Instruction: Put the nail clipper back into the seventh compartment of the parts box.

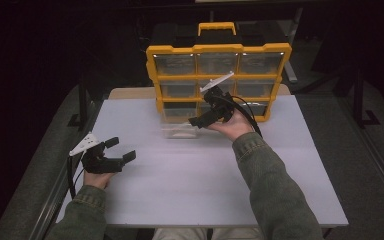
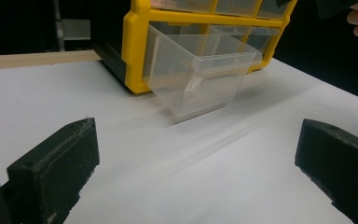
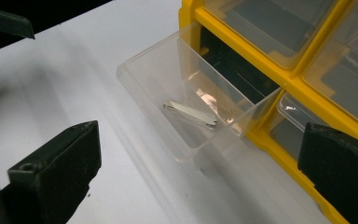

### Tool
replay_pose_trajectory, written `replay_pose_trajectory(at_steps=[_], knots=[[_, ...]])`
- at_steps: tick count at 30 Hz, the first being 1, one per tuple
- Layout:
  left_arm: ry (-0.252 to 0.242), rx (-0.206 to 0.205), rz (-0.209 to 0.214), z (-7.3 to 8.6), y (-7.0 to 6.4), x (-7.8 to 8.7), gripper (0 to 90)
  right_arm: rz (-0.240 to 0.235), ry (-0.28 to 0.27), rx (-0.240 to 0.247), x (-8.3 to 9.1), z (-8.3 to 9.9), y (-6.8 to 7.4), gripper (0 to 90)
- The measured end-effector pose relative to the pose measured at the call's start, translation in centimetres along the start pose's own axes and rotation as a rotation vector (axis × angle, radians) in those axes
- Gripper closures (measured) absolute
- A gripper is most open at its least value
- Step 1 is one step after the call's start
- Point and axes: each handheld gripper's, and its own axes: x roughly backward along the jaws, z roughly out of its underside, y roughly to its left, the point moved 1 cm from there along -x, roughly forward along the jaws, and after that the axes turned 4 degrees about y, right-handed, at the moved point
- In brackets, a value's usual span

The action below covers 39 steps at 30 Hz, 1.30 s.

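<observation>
A yellow organiser [image 1: 219, 80] with clear drawers in three rows stands upright at the far side of the white table [image 1: 200, 180], with a yellow carry handle [image 1: 217, 26] on top. The bottom-left drawer [image 1: 179, 128] is pulled out toward the person; its front end sits low near the table surface while its rear remains in the organiser's slot. In the left gripper view the drawer [image 2: 200, 74] projects from the yellow frame, tilted downward at the front, transparent walls with a lip along the front edge. In the right gripper view the drawer [image 3: 186, 102] is seen from above, and a small flat metal piece [image 3: 190, 114], which looks like a nail clipper, lies on the drawer floor near the middle. The right gripper [image 1: 205, 119] is held just above and beside the drawer's right side, in front of the organiser's lower row; its jaws stand wide apart and grasp nothing, with the drawer between and beyond them in its own view. The left gripper [image 1: 121, 150] rests near the table's left edge, well apart from the drawer, jaws likewise spread and empty, pointing across the table toward the organiser. Both forearms wear green sleeves [image 1: 275, 185].
</observation>
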Motion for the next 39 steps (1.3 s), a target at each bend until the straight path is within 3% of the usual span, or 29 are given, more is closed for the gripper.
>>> replay_pose_trajectory(at_steps=[9,20,39], knots=[[0.005,-0.002,-0.002,0.1,0.0,0.0,0.0,0.010,-0.038,-0.018,0.6,1.2,-0.4,0.0],[0.007,0.000,-0.002,0.1,0.0,-0.1,0.0,0.002,-0.046,-0.035,1.1,2.6,-0.6,0.0],[0.008,-0.006,-0.005,0.2,-0.1,0.0,0.0,0.009,-0.092,-0.088,2.3,7.3,-1.7,0.0]])
